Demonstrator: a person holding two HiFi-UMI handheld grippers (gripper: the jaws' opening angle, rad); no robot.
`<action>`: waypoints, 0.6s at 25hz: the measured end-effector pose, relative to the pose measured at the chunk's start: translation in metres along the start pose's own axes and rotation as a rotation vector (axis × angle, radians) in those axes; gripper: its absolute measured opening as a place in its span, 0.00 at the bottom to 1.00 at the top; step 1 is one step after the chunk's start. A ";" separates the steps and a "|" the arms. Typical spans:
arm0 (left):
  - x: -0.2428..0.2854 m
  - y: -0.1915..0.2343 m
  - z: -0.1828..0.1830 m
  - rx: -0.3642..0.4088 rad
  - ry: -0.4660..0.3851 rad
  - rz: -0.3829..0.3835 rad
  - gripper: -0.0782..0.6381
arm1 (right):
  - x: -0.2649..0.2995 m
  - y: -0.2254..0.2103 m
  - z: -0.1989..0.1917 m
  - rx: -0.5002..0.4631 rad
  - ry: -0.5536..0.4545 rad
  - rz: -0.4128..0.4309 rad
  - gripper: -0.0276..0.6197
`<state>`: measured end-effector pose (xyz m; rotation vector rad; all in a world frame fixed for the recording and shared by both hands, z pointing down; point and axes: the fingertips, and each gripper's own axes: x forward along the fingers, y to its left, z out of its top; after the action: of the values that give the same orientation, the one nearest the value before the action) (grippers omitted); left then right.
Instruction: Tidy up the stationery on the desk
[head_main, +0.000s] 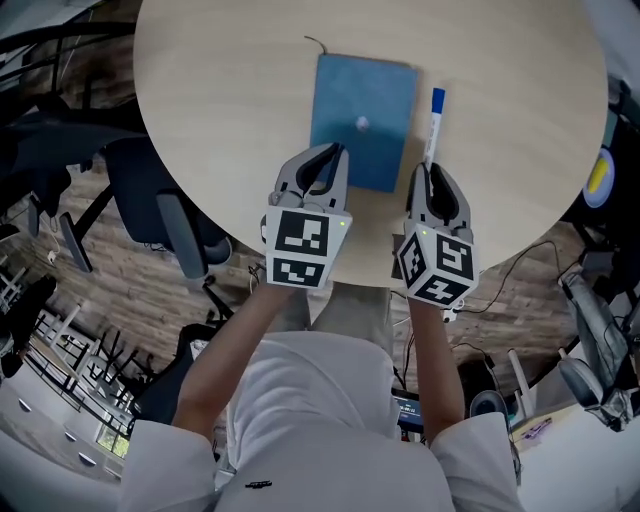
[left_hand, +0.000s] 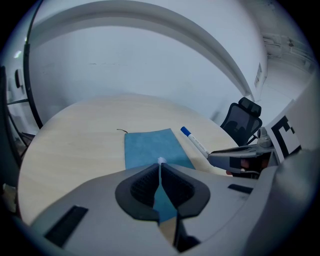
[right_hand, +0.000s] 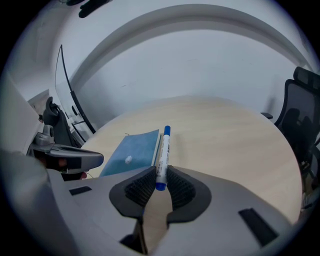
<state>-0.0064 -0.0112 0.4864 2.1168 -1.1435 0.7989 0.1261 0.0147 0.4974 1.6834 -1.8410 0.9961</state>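
Observation:
A blue notebook (head_main: 365, 105) lies flat on the round wooden table (head_main: 220, 100), with a small white lump (head_main: 362, 123) on its cover. My left gripper (head_main: 335, 150) hovers over the notebook's near edge, jaws shut with nothing between them. In the left gripper view the notebook (left_hand: 150, 147) shows just past the shut left gripper (left_hand: 161, 172). My right gripper (head_main: 428, 170) is shut on a white marker with a blue cap (head_main: 434, 125), gripping its near end. In the right gripper view the marker (right_hand: 163, 155) points away from the right gripper (right_hand: 160, 177), alongside the notebook (right_hand: 131, 150).
A thin dark thread (head_main: 316, 42) lies at the notebook's far corner. Office chairs (head_main: 160, 210) stand by the table's left edge, and another chair (right_hand: 305, 115) to the right. Cables and bags (head_main: 590, 340) sit on the floor at the right.

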 end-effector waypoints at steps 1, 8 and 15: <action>-0.001 0.001 -0.002 0.003 0.002 0.000 0.15 | 0.000 0.004 -0.004 0.006 0.009 0.007 0.18; 0.000 0.008 -0.005 0.000 0.006 0.003 0.15 | 0.009 0.018 -0.017 0.028 0.043 0.026 0.18; 0.001 0.008 -0.012 -0.005 0.017 0.010 0.15 | 0.020 0.017 -0.023 0.029 0.073 0.050 0.18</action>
<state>-0.0152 -0.0069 0.4966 2.0980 -1.1467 0.8170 0.1032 0.0192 0.5230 1.6035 -1.8377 1.0947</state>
